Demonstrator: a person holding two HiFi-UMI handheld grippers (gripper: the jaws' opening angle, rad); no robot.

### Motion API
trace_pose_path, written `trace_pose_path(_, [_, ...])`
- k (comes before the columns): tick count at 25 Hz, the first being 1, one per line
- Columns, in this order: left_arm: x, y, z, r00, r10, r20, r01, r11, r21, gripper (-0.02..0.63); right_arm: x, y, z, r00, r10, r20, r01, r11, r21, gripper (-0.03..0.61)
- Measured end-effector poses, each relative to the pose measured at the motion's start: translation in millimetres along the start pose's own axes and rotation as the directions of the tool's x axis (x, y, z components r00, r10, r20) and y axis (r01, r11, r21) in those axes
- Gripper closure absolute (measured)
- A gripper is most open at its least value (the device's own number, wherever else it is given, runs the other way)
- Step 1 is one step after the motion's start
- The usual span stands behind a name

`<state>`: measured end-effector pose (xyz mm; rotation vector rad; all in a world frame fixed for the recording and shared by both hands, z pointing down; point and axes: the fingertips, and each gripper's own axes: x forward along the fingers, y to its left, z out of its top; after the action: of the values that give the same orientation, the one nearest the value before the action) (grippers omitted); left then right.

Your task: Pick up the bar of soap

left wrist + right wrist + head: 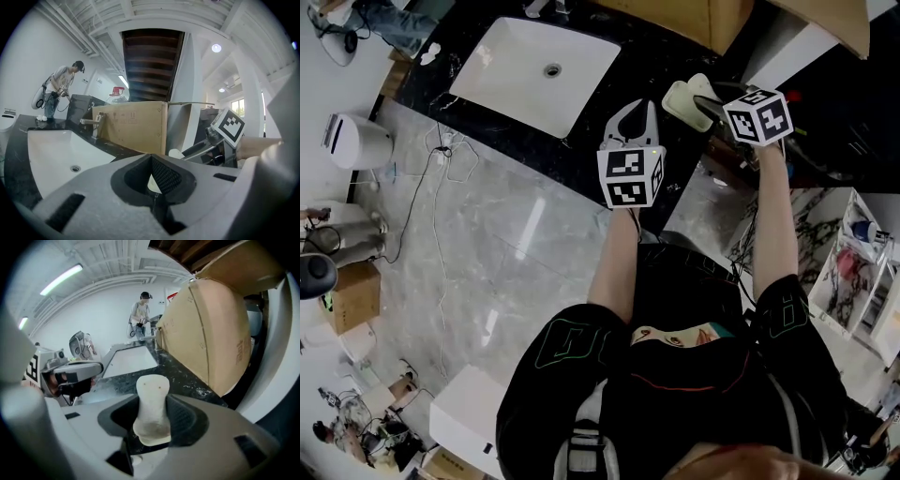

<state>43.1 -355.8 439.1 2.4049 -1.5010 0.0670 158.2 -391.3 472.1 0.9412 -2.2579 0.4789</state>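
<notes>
— Where is the bar of soap (151, 397)?
— Pinched at its waist between the right gripper's (151, 425) jaws, long axis pointing away.
— Looks?
— Pale cream, matte, waisted, with two small dots on its far end.

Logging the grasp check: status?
Left gripper shut, empty. Right gripper shut on bar of soap. Cardboard box nearby, not touching.

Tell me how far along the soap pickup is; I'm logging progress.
Done: the right gripper has its fingers closed on the pale bar of soap. In hand: the lift, though whether the bar is clear of the black counter can't be told. The left gripper is shut and empty. Left: raise the bar clear.
</notes>
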Motion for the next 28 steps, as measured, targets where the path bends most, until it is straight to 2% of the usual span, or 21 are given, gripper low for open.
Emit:
trace_pose_path(6, [0.8, -7.9, 15.5, 1.000, -0.011, 0.014, 0.011, 0.999, 0.032, 0.606, -25.8, -1.4, 14.4, 0.985, -0.053, 0.166, 0.036, 0.994, 0.103, 0.387])
trace_pose_path(11, [2.2, -13.7, 22.9, 1.000, -0.013, 0.024, 0.012, 0.999, 0.047, 0.606, -52.8, -2.7, 23.5, 0.946, -0.123, 0.299, 0.083, 0.986, 0.145, 0.387])
trace_pose_path(20, [2.2, -15.4, 43.8, 0.998, -0.012, 0.055, 0.007, 0.996, 0.088, 0.606, -105.1, -11.0, 35.4, 0.838, -0.270, 0.474, 0.186, 0.958, 0.218, 0.390])
trace_pose_path(24, [-2.4, -11.0, 58.7, 0.994, 0.031, 0.107, -0.042, 0.993, 0.108, 0.606, -124.3, -11.5, 37.9, 0.795, -0.295, 0.529, 0.204, 0.953, 0.225, 0.390])
trace_pose_path(28, [-4.2, -11.9, 69.0, 0.990, 0.038, 0.135, -0.054, 0.991, 0.121, 0.606, -142.6, -13.6, 41.4, 0.727, -0.326, 0.604, 0.195, 0.942, 0.273, 0.390])
